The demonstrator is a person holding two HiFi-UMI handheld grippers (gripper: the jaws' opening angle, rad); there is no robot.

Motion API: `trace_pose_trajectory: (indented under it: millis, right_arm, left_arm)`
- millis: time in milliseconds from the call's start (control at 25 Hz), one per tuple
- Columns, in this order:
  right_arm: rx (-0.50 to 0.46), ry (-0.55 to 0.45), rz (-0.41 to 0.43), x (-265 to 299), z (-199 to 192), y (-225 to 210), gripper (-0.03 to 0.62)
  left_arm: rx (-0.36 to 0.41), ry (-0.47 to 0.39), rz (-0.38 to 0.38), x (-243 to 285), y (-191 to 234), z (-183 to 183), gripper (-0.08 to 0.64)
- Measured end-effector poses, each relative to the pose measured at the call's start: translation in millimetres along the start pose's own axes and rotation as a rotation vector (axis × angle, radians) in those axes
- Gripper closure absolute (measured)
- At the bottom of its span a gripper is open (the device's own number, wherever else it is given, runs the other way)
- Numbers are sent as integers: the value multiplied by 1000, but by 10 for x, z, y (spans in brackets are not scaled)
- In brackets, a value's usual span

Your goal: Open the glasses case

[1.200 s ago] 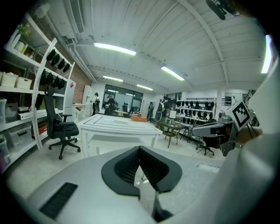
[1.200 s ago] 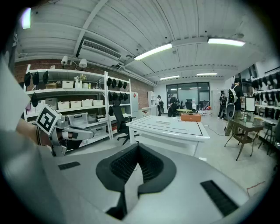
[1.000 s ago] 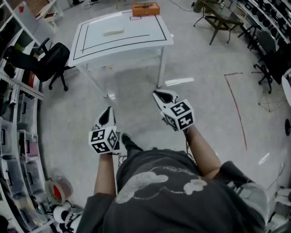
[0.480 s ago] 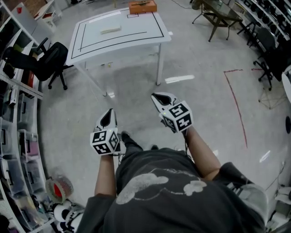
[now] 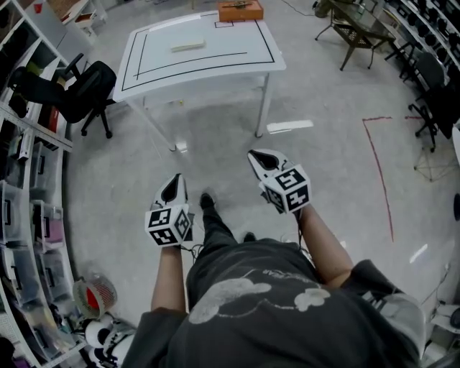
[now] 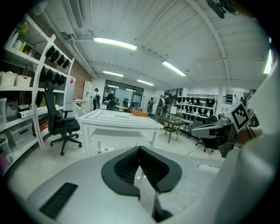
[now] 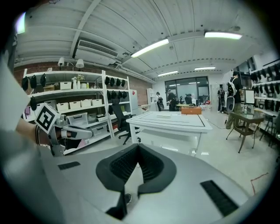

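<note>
The glasses case (image 5: 187, 47) is a pale, flat, oblong thing lying on the white table (image 5: 151, 79) far ahead of me. Both grippers hang in the air over the floor, well short of the table. My left gripper (image 5: 172, 188) points toward the table with its jaws shut and nothing between them. My right gripper (image 5: 262, 159) is also shut and holds nothing. In the left gripper view the black pads (image 6: 127, 168) meet in front of the table (image 6: 118, 121). The right gripper view shows the same closed pads (image 7: 151, 168) before the table (image 7: 170, 121).
An orange box (image 5: 241, 11) sits at the table's far edge. A black office chair (image 5: 79, 93) stands left of the table, and shelving with bins (image 5: 29, 215) runs along the left. Chairs and a dark table (image 5: 356, 29) stand at the right. Red tape (image 5: 381, 172) marks the floor.
Both grippers have sunk a little and stay shut. One of the person's feet has stepped forward between them.
</note>
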State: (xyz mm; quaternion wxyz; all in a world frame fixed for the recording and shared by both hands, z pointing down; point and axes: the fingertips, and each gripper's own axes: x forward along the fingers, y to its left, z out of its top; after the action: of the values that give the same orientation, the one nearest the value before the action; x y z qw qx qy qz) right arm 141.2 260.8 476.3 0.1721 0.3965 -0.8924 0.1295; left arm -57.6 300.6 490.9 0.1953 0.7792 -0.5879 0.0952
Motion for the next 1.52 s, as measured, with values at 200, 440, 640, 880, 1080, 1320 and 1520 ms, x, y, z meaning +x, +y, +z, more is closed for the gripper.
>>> trace_pose_trajectory:
  millis: [200,440,640,880,1080,1320,1520]
  right_arm:
    - [0,23,-30,377,130,-170,591]
    - [28,26,-105,1011,493,-569,591]
    - [55,14,-151,1531,856,-816,591]
    - [43,14,-176,2096,1186,-931,591]
    - [55,5,-219,2442,1401,-1064,592]
    - [88,5,-267,2697,1470,-1211,591]
    - [88,6,-267,2876,1535,-1387,591]
  left_arm:
    - [-18,6,-20,414,361,182,558]
    - [7,11,-83,1178,789,640,558]
    - [4,2,-120,1702,1134,1041,558]
    - [17,12,-156,2117,1560,1350,558]
    - [23,23,-192,2390,1840,1530,558]
    - [53,28,-232,2674,2001,1669,558]
    - [51,32,-229,2877,2056,1729,558]
